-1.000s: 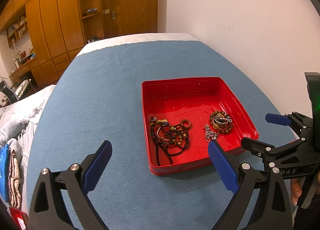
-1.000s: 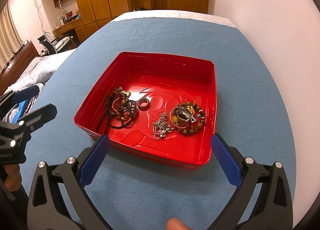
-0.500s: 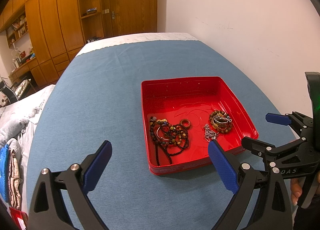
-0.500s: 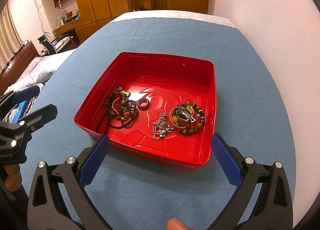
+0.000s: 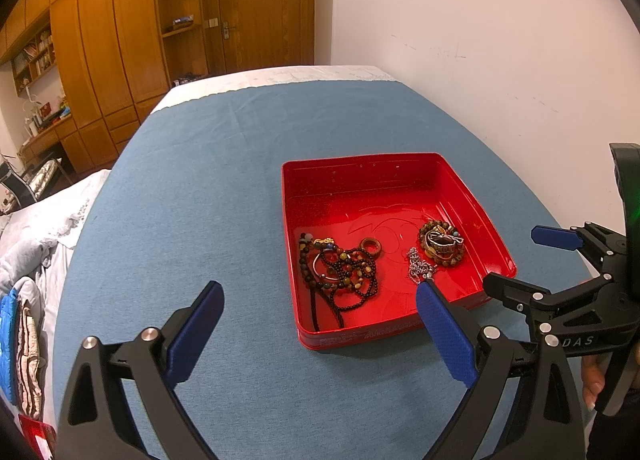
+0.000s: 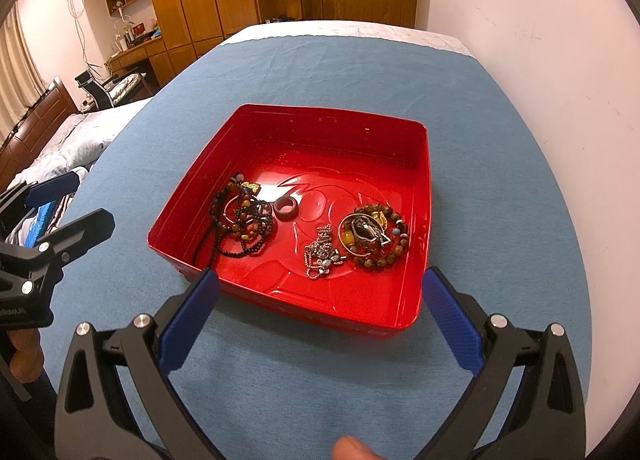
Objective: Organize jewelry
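Note:
A red tin tray (image 5: 360, 176) (image 6: 332, 116) sits on the blue cloth. Inside lie a tangle of dark beaded necklaces (image 5: 340, 272) (image 6: 242, 220), a brown ring (image 5: 371, 247) (image 6: 285, 209), a silver chain (image 5: 418, 268) (image 6: 322, 254) and a coil of brown bead bracelets (image 5: 442, 243) (image 6: 374, 236). My left gripper (image 5: 320, 312) is open and empty, hovering in front of the tray's near left side. My right gripper (image 6: 320, 300) is open and empty, just before the tray's near edge; it also shows in the left wrist view (image 5: 524, 260).
The blue cloth (image 5: 200, 200) covers a bed beside a white wall (image 5: 480, 40). Wooden wardrobes and a door (image 5: 260, 4) stand at the far end. Bedding and folded clothes (image 5: 24, 300) lie to the left.

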Motion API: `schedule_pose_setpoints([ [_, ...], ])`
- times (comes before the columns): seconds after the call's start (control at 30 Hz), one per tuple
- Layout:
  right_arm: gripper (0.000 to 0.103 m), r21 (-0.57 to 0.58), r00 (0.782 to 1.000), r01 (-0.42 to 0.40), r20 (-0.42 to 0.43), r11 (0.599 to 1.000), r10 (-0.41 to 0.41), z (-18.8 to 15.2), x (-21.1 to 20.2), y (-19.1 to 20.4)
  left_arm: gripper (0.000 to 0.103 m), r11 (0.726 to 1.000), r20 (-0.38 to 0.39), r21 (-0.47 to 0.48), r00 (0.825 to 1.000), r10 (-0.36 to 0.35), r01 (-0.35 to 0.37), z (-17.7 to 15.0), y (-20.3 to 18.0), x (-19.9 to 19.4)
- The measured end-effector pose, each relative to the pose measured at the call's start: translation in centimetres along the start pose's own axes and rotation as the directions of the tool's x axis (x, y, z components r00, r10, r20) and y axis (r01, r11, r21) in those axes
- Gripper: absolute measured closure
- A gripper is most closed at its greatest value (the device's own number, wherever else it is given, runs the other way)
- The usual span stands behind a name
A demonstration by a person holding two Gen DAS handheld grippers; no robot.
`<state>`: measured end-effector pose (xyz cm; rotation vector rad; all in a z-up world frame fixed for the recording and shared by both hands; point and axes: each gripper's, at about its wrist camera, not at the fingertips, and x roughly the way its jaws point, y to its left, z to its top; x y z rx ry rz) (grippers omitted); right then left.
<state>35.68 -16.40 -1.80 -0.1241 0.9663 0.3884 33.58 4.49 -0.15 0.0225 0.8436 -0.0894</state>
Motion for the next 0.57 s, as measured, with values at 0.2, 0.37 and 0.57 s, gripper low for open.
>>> schedule_pose_setpoints([
  [0.2, 0.003, 0.001, 1.0, 0.001, 0.001, 1.0, -0.001, 0.04, -0.02, -0.05, 0.006, 1.0, -0.002, 0.0, 1.0, -0.001, 0.001, -0.02, -0.03, 0.03],
  [0.37, 0.003, 0.0, 1.0, -0.001, 0.001, 1.0, 0.001, 0.03, -0.04, -0.01, 0.006, 1.0, -0.01, -0.01, 1.0, -0.009, 0.009, 0.04, -0.01, 0.12],
  [0.57, 0.003, 0.001, 1.0, 0.0, 0.0, 1.0, 0.0, 0.03, -0.02, -0.01, 0.006, 1.0, -0.011, -0.013, 1.0, -0.006, 0.006, 0.03, 0.14, 0.18],
])
